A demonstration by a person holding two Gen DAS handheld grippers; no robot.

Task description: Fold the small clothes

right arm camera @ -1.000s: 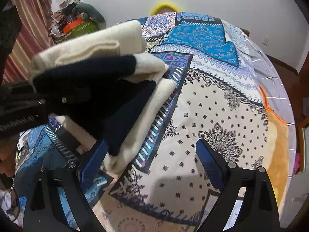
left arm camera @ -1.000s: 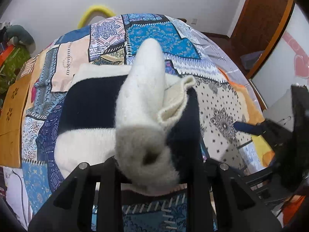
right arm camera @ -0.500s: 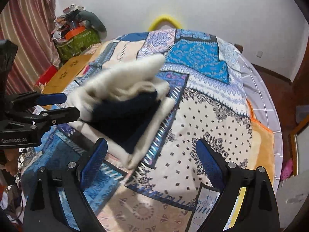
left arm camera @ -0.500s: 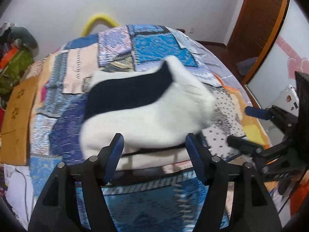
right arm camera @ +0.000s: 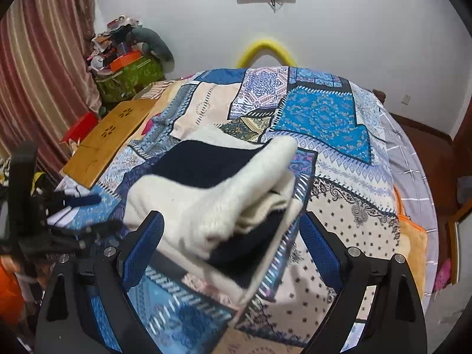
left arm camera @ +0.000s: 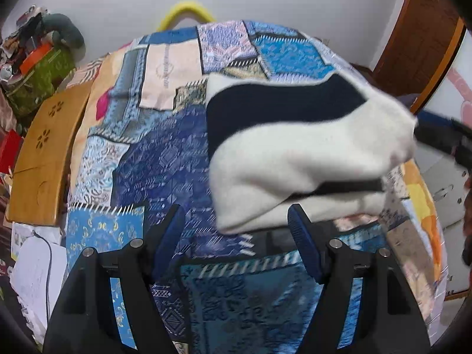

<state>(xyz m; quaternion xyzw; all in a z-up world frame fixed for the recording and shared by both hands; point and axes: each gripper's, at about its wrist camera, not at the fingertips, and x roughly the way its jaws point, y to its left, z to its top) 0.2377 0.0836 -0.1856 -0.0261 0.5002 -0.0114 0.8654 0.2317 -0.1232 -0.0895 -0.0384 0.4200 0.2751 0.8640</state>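
A folded cream and navy knit garment point(left arm camera: 295, 147) lies on the patchwork bedspread point(left arm camera: 165, 153), to the right of centre in the left wrist view. It also shows in the right wrist view point(right arm camera: 218, 194), bunched with its near edge raised. My left gripper point(left arm camera: 236, 236) is open and empty, just short of the garment's near edge. My right gripper point(right arm camera: 233, 247) is open, its blue pads either side of the garment's near corner without closing on it. The right gripper's fingers point(left arm camera: 442, 138) show at the garment's right end in the left wrist view.
A wooden lap tray point(right arm camera: 109, 138) lies on the bed's left side. A cluttered green box point(right arm camera: 129, 73) and striped curtains point(right arm camera: 38, 73) stand at the left. A yellow hoop point(right arm camera: 265, 47) sits behind the bed. A wooden door point(left arm camera: 419, 35) is at the right.
My left gripper let go of the garment's folded sleeve, opened and drew back. The garment dropped flat onto the bed. My right gripper pulled back and higher, staying open.
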